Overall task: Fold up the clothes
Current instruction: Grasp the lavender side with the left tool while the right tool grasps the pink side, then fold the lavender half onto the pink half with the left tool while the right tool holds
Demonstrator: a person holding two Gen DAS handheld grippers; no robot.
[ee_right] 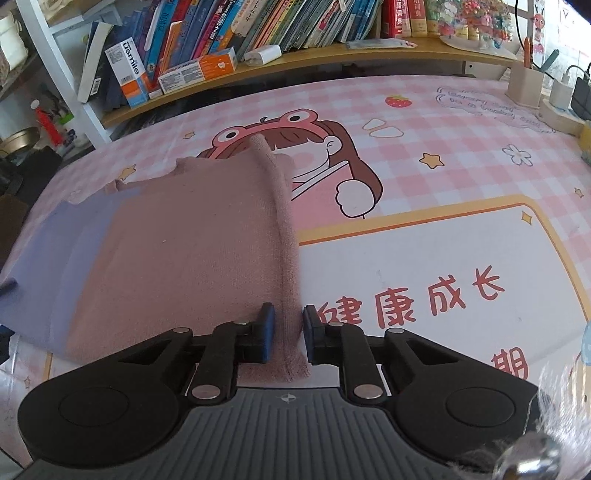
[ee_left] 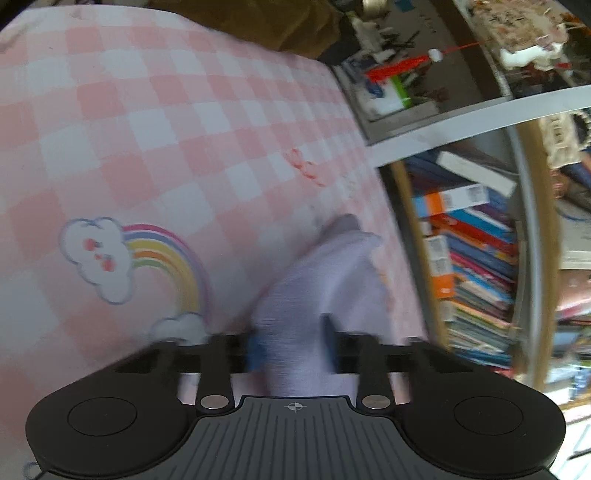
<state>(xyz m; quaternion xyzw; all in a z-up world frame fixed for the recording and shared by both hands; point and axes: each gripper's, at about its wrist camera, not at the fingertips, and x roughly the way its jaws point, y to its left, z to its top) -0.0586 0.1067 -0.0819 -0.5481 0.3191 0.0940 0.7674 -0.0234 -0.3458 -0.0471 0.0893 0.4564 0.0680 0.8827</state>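
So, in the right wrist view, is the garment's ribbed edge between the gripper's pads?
Yes, the pink garment's ribbed edge runs down between the right gripper pads.

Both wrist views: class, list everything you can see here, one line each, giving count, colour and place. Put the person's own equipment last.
Garment: one, dusty pink with a lilac-blue part, lying on the left of the mat; its ribbed edge runs toward the right gripper.
Table mat: one, pink and white check with cartoon girl, rainbow and red characters, covering the table.
Books: many, mixed colours, on the wooden shelf behind the table.
Toothpaste boxes: two, white and orange, at the front of the shelf.
Pen holder: one, beige, far right corner.
Left gripper: one, black with blue pads, shut on lilac cloth.
Right gripper: one, black with blue pads, around the pink ribbed edge.
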